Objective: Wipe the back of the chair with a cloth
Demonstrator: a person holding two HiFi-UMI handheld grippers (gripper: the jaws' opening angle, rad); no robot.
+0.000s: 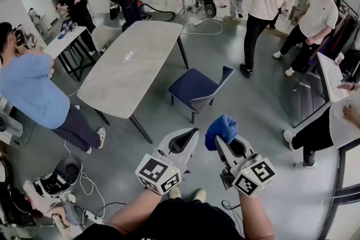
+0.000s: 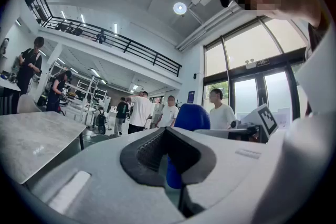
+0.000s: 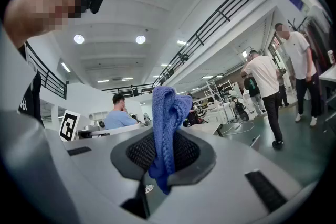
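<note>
Pinching cloth point(image 3: 166, 107), right tool point(image 3: 164, 150); left tool point(image 2: 169, 150) pressed together; chair point(image 1: 194, 87) plain in head view.

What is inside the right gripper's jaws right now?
The right gripper pinches a blue cloth between its pads. The cloth is bunched above them, with one end hanging below. The stretch squeezed between the pads is covered, so how much is gripped cannot be seen.
</note>
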